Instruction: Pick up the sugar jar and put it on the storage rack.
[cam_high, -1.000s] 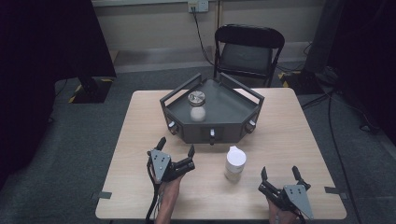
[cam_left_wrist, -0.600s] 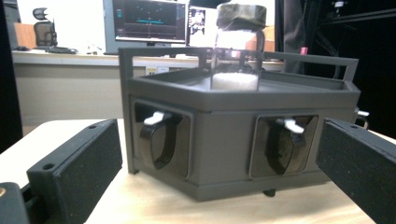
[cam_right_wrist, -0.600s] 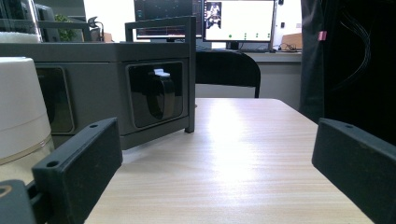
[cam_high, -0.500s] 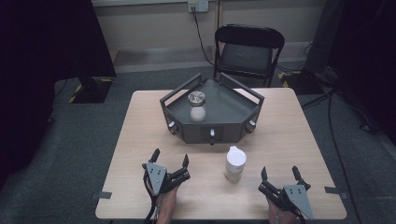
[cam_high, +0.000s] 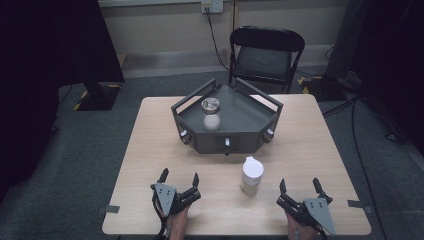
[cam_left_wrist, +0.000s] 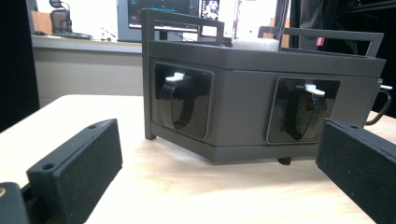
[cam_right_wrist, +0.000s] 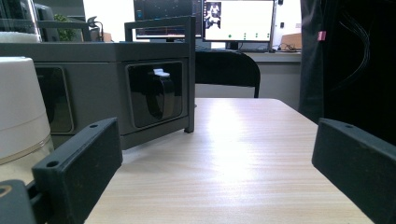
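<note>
White-lidded jar (cam_high: 251, 175) stands between both tools, before dark tray (cam_high: 250, 137).

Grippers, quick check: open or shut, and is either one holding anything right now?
Left gripper: open, holding nothing, low over the table.
Right gripper: open, holding nothing, beside the white-lidded jar.

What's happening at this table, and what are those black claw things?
A person sits at the near edge of a wooden table, holding a left gripper and a right gripper, one in each hand. Both rest low on the table with their fingers spread open, holding nothing. A white-capped jar stands between them, nearer the right gripper, untouched. Farther back sits a dark tray-topped box with another jar on it. Nothing is being gripped at this moment.
</note>
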